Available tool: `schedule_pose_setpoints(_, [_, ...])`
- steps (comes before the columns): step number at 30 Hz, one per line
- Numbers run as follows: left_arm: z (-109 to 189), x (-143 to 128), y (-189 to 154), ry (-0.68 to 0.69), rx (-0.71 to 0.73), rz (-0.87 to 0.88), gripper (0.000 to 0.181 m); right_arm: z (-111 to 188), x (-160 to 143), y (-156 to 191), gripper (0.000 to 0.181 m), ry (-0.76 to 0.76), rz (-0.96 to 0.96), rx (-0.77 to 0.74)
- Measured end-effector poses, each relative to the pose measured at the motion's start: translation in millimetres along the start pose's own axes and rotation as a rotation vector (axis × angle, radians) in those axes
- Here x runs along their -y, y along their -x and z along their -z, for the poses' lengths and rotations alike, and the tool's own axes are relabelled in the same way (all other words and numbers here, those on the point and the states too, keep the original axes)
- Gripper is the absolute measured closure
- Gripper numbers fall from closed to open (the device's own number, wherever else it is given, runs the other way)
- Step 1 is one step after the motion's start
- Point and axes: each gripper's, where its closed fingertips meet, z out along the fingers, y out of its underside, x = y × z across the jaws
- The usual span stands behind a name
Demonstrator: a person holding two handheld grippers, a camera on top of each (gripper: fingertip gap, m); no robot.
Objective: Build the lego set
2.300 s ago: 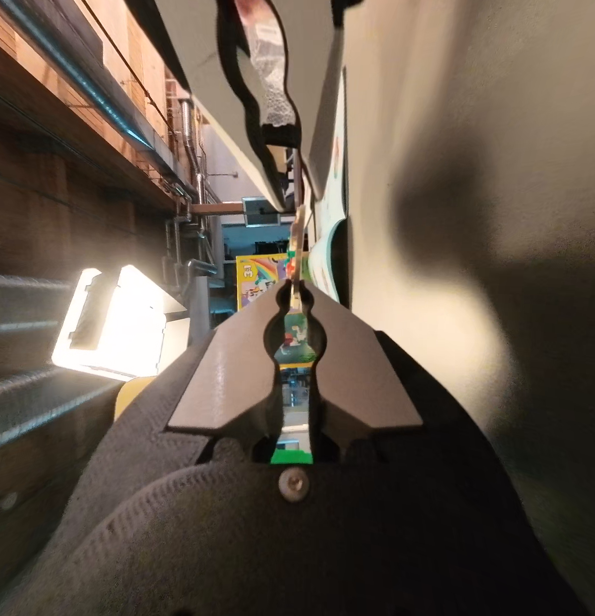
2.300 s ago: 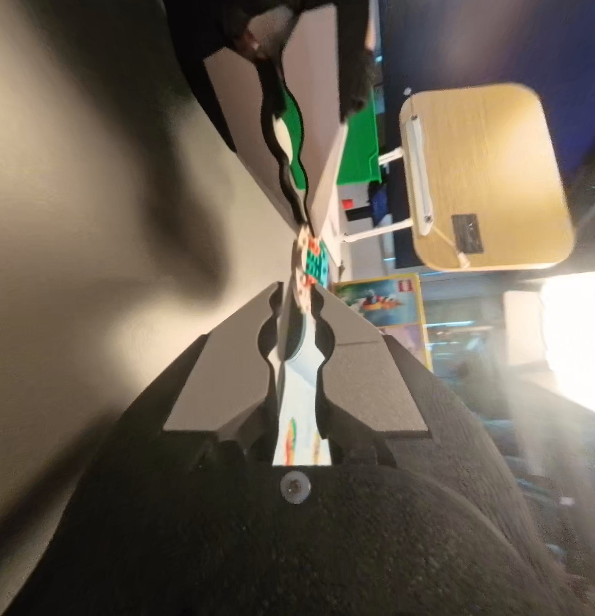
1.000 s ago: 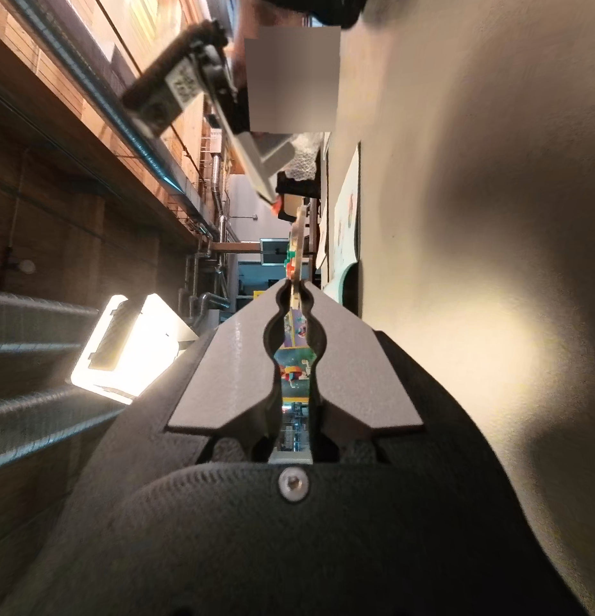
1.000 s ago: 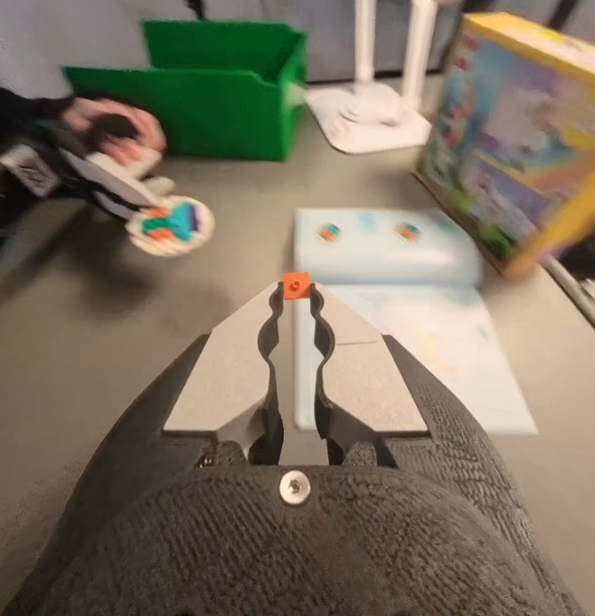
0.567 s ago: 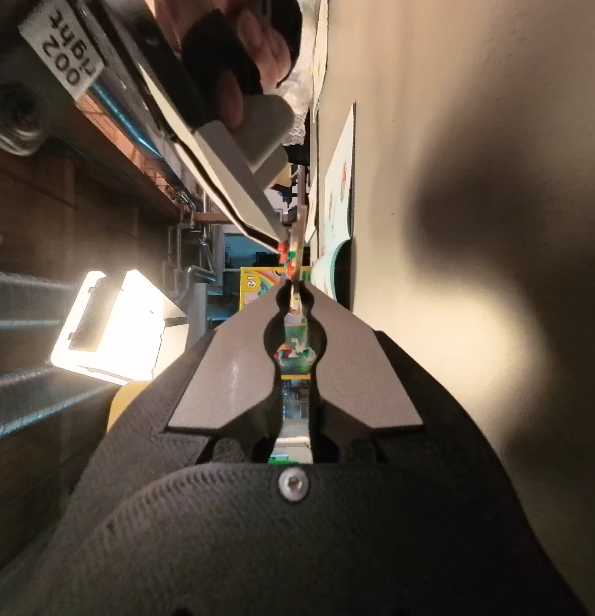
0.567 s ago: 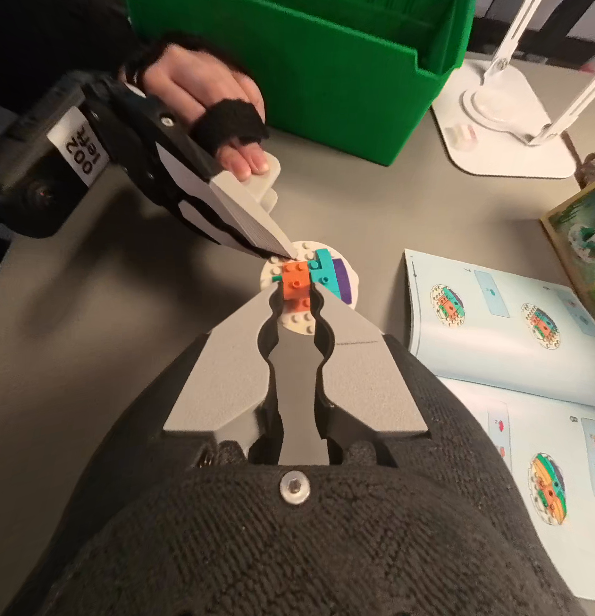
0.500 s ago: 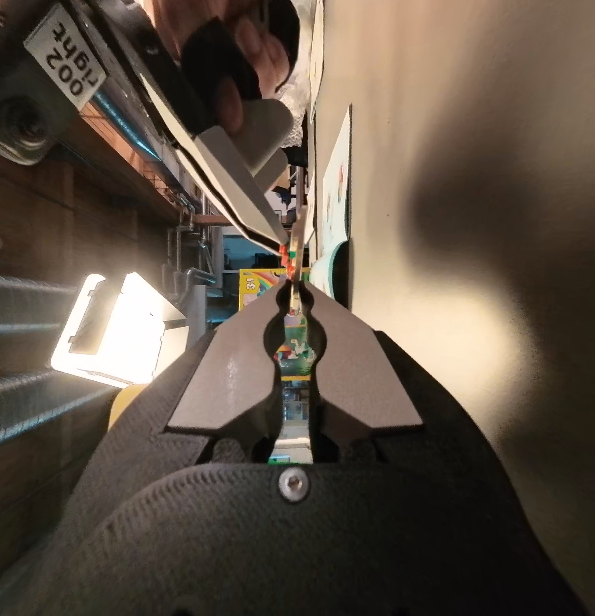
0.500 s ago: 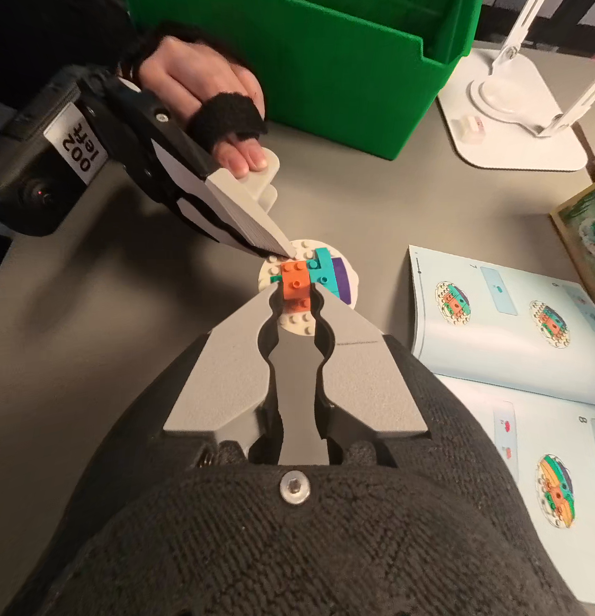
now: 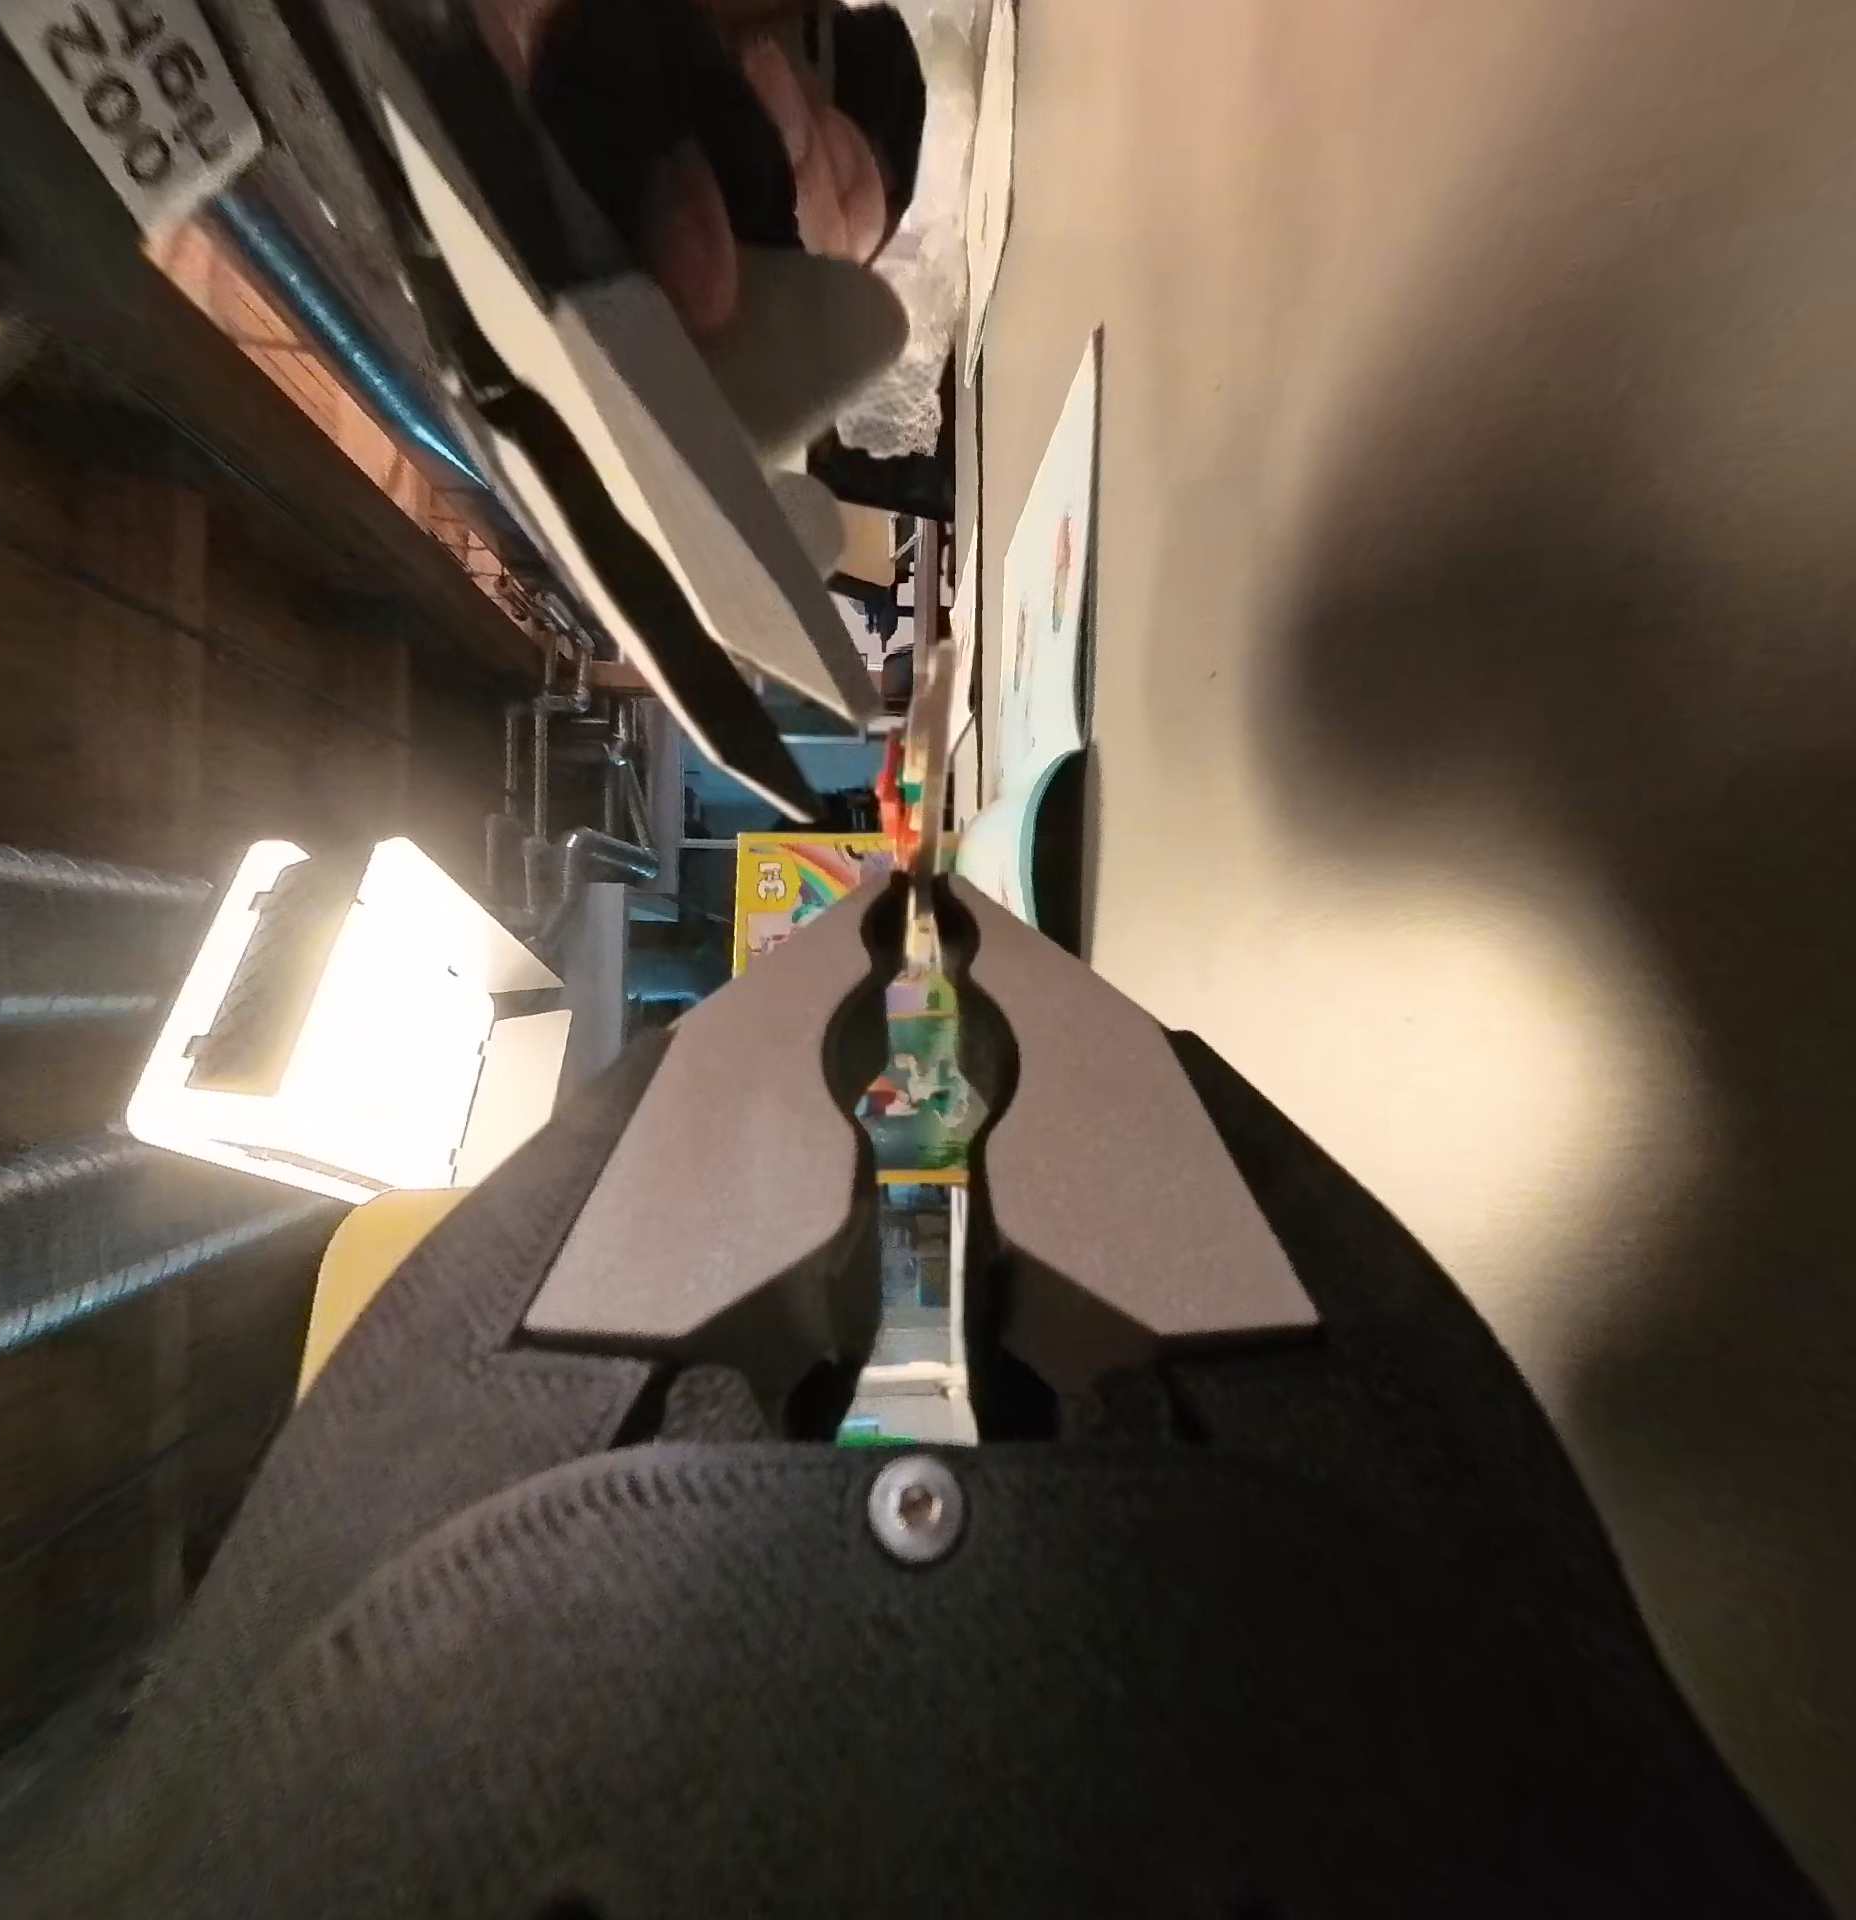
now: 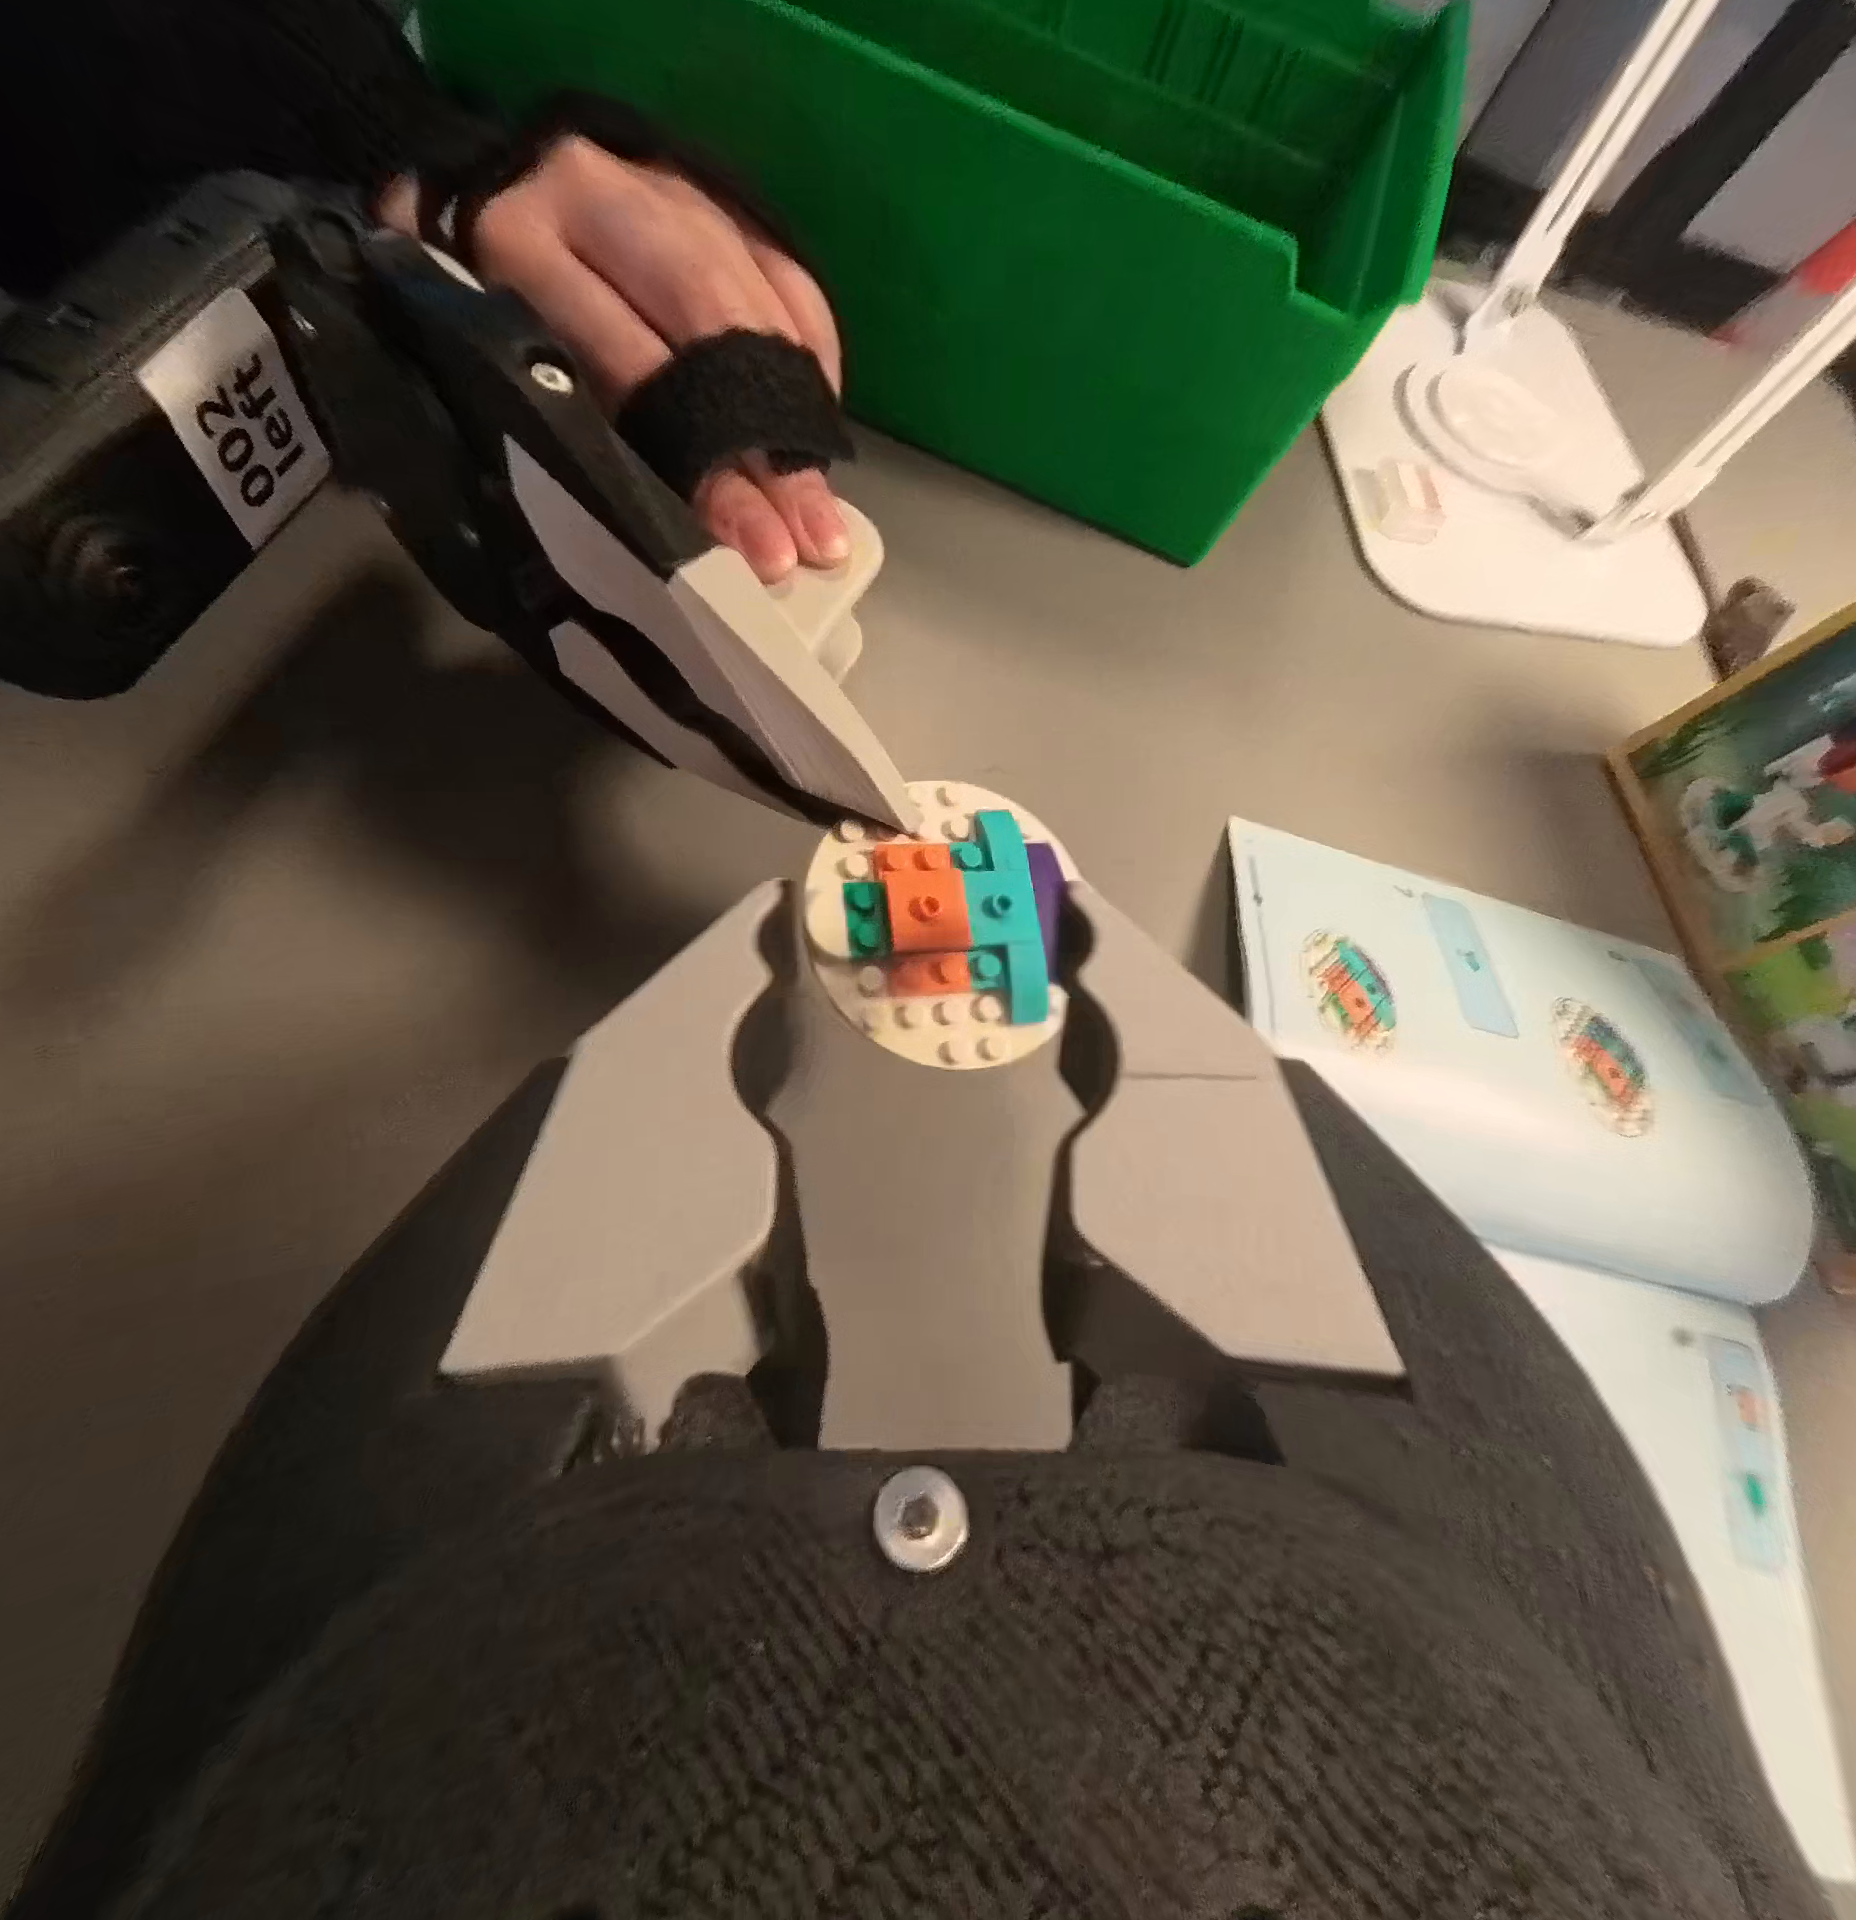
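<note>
A round white plate (image 10: 939, 1039) carries orange, teal, green and purple bricks. An orange brick (image 10: 929, 909) sits on top at its middle. My right gripper (image 10: 924, 899) is open, its fingers (image 10: 695, 1039) spread on either side of the plate and holding nothing. My left gripper (image 10: 893, 821) comes in from the upper left, held by a hand, and is shut on the plate's far edge. In the left wrist view my left gripper (image 9: 919, 883) pinches the plate (image 9: 929, 727), seen edge-on. The right gripper's fingers (image 9: 695, 540) slant in at the upper left.
A green bin (image 10: 1007, 260) stands behind the plate on the grey table (image 10: 280, 935). A white lamp base (image 10: 1506, 499) is at the back right. An open instruction booklet (image 10: 1506, 1039) and the set's box (image 10: 1786, 831) lie to the right. My two grippers' fingertips are within a few centimetres of each other.
My right gripper carried an orange brick onto the plate, then opened and left it there. My left gripper kept its hold on the plate.
</note>
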Motion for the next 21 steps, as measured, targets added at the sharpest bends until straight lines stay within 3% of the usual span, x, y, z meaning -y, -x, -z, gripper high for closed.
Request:
schedule_pose_setpoints(2, [-1, -4, 2, 0.015, 0.003, 0.023, 0.178, 4, 9, 2, 0.117, -0.050, 0.105, -0.036])
schedule_pose_setpoints(4, [-1, -7, 4, 0.030, 0.005, 0.053, 0.178, 4, 8, -1, 0.117, -0.047, 0.312, -0.164])
schedule_pose_setpoints(7, [-2, -11, 6, 0.043, 0.001, 0.100, 0.178, -7, -4, -2, 0.127, 0.064, 0.640, -0.374])
schedule_pose_setpoints(10, [-1, -11, 6, 0.042, -0.004, 0.114, 0.178, -17, -4, -4, 0.139, 0.108, 0.819, -0.511])
schedule_pose_setpoints(13, [-1, -9, 5, 0.039, -0.008, 0.113, 0.178, -17, 1, -13, 0.151, 0.128, 0.873, -0.617])
schedule_pose_setpoints(16, [0, -7, 7, 0.028, 0.005, 0.118, 0.178, -17, 3, -11, 0.164, 0.102, 0.860, -0.618])
schedule_pose_setpoints(21, [1, -7, 9, 0.028, 0.001, 0.152, 0.178, -15, 2, -14, 0.165, 0.113, 0.887, -0.664])
